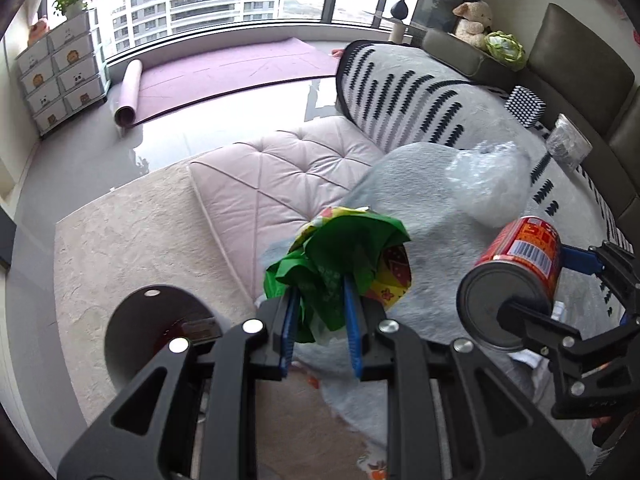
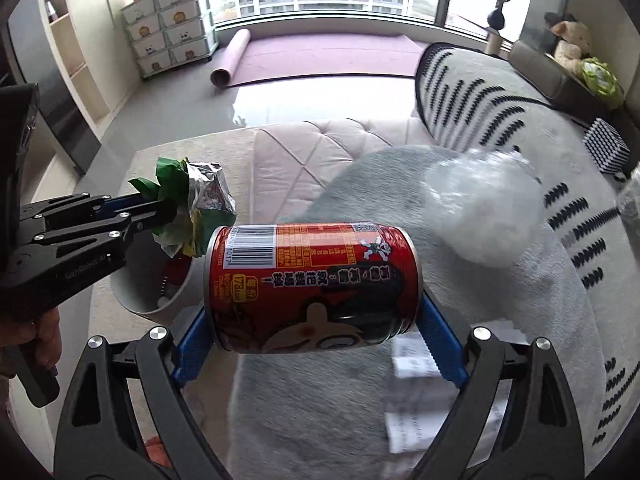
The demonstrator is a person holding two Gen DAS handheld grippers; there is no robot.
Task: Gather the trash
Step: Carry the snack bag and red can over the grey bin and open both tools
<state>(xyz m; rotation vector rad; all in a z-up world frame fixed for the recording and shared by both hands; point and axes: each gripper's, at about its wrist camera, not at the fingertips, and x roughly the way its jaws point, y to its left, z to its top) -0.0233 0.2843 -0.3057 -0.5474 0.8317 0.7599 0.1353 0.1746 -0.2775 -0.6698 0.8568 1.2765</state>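
Left wrist view, left gripper point(image 1: 320, 300) fingers pinching one green wrapper point(image 1: 340, 256), right gripper point(image 2: 316, 320) fingers clamping one red can point(image 2: 312, 280), one bin point(image 1: 132, 320)

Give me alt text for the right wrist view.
The right gripper holds a red drink can sideways between its blue fingers above a grey rug. At left, the left gripper holds a crumpled green wrapper above a white bin.

Wrapper point(image 1: 340, 264): green and yellow, shiny silver inside, all crumpled up, pinched between two blue fingers, up in the air.
Can point(image 2: 312, 284): red, lying sideways, squeezed at both ends, held above the grey rug.
Bin point(image 2: 160, 284): white, round, open, down low, some trash inside.
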